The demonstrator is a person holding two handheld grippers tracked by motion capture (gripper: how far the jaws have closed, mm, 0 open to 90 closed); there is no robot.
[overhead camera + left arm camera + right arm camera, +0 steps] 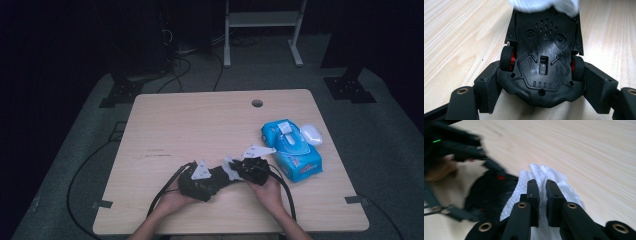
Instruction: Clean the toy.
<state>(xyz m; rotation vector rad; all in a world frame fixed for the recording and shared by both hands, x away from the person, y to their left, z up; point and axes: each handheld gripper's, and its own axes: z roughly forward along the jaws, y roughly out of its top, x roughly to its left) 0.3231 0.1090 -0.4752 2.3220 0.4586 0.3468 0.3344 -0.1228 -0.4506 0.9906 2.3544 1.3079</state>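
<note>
Black plastic toy car with red-hubbed wheels (541, 62), underside facing the camera, centre of the left gripper view, clamped between the left gripper (541, 85) jaws; lower centre of the light wooden table (200, 125) in the high view. White textured wet wipe (541, 182) pinched tight in the right gripper (542, 195), draped over the car's far end, hiding it. Blue wet-wipe pack (291, 150) and small white case (311, 134) at right of frame, well apart from the grippers

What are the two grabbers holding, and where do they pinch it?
The left gripper clamps an upside-down black toy car by its sides, near one end. The right gripper pinches a white wipe by a bunched fold.
</note>
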